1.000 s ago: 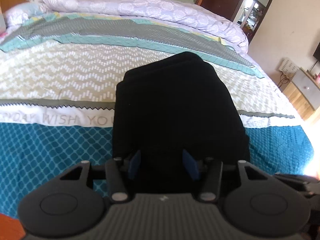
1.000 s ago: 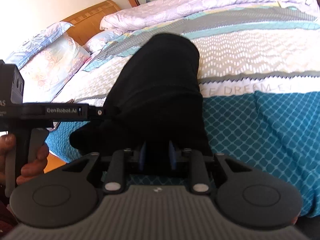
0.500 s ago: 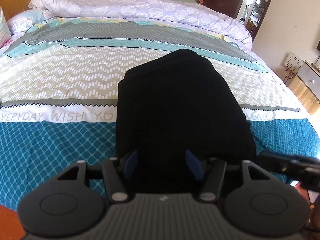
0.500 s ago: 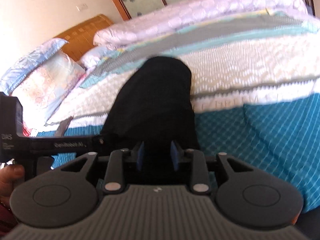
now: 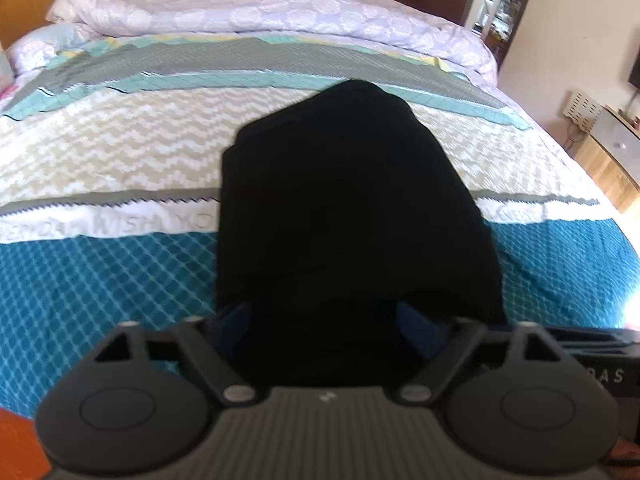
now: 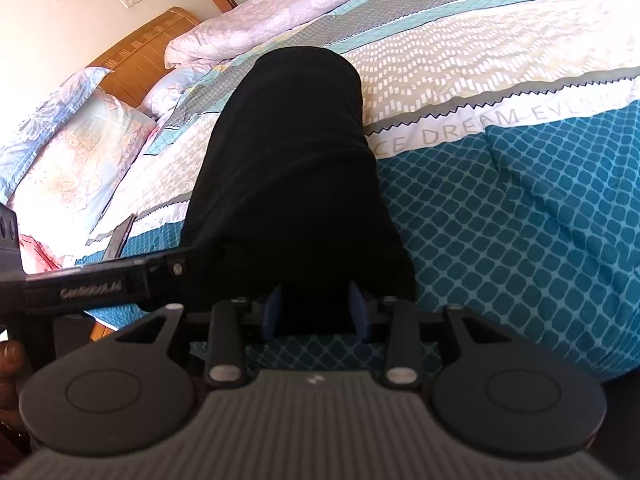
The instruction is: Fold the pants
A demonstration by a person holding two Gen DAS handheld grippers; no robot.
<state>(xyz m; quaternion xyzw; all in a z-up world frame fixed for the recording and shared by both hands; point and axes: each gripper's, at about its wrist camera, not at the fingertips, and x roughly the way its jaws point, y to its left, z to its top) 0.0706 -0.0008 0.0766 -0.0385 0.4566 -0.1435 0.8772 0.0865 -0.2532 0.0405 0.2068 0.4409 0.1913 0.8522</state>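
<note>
The black pants [image 5: 344, 208] lie folded lengthwise on the patterned bedspread [image 5: 100, 280], running away from me toward the far side. They also show in the right wrist view [image 6: 288, 168]. My left gripper [image 5: 326, 328] is open, its blue pads wide apart on either side of the near end of the pants. My right gripper [image 6: 314, 312] is open too, with the near edge of the pants between its pads. The left gripper's body [image 6: 92, 284] shows at the left of the right wrist view.
A rolled lilac quilt [image 5: 260, 12] lies along the far side of the bed. Pillows [image 6: 68, 152] and a wooden headboard [image 6: 140, 56] are at the left in the right wrist view. A wooden cabinet [image 5: 612, 160] stands to the right of the bed.
Both grippers have opened wider around the near end of the pants. The left gripper's pads spread most. The right view swung and settled, now tilted more.
</note>
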